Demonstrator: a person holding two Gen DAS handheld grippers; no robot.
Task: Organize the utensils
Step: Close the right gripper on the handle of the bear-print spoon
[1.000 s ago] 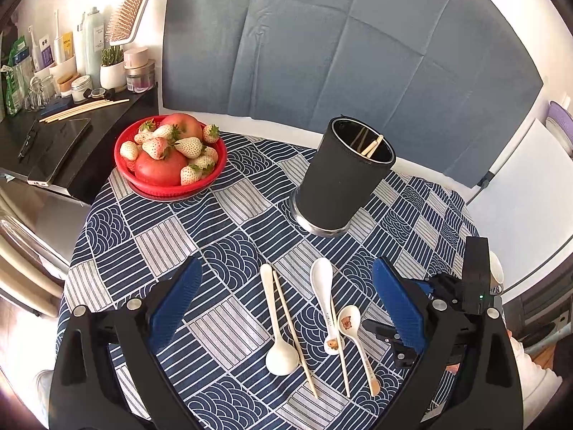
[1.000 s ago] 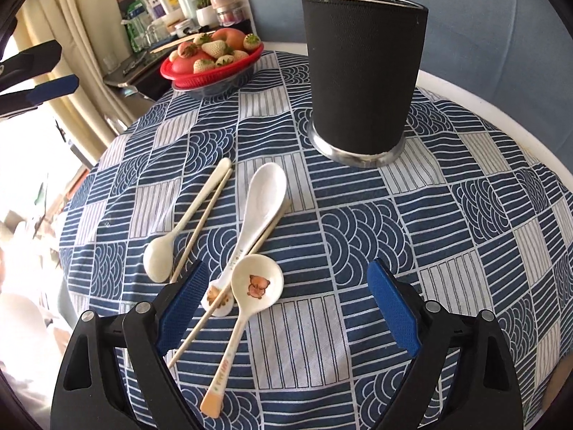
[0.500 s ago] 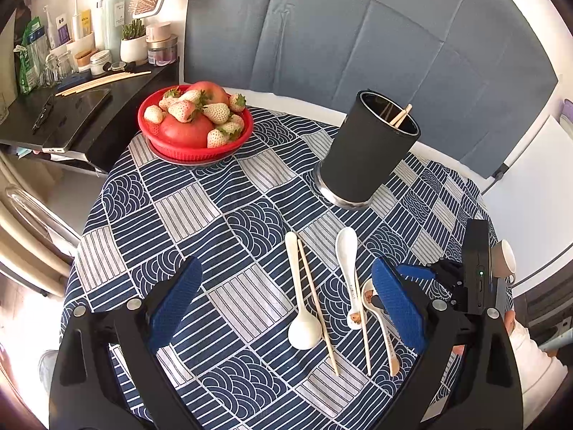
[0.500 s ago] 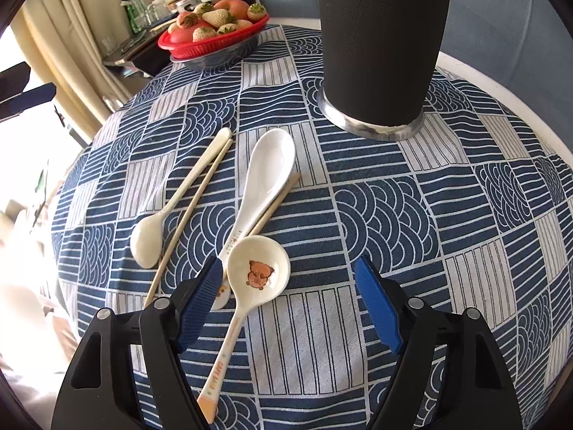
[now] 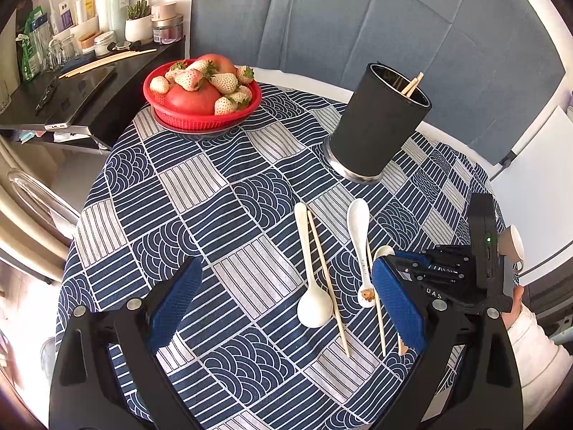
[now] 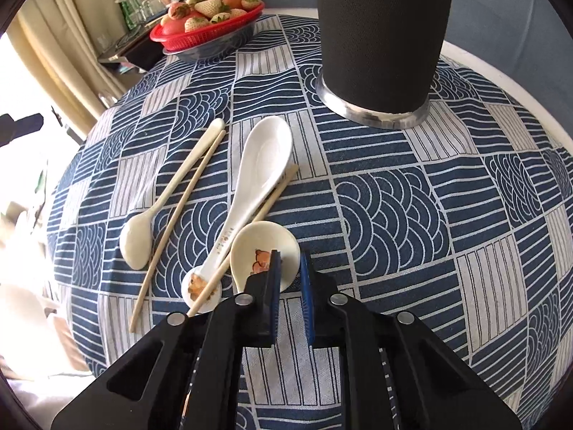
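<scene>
Glazed white spoon [image 6: 263, 165] is gleaming — smooth ceramic. Chopstick [image 6: 179, 215] is showing matt wood. Woven tablecloth [image 6: 412, 215] is lying dull — holder [image 6: 383, 32] matt black, metal-rimmed.

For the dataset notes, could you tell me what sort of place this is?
Probably a lived-in home: a small round table under a patterned cloth, a basket of fruit, and a side shelf crowded with toiletries.

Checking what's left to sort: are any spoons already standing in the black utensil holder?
No: the black utensil holder shows only chopstick tips at its rim.

Grey-blue padded wall [image 5: 358, 18], black side shelf [image 5: 89, 82], cream curtains [image 6: 61, 36], bright daylight
</scene>
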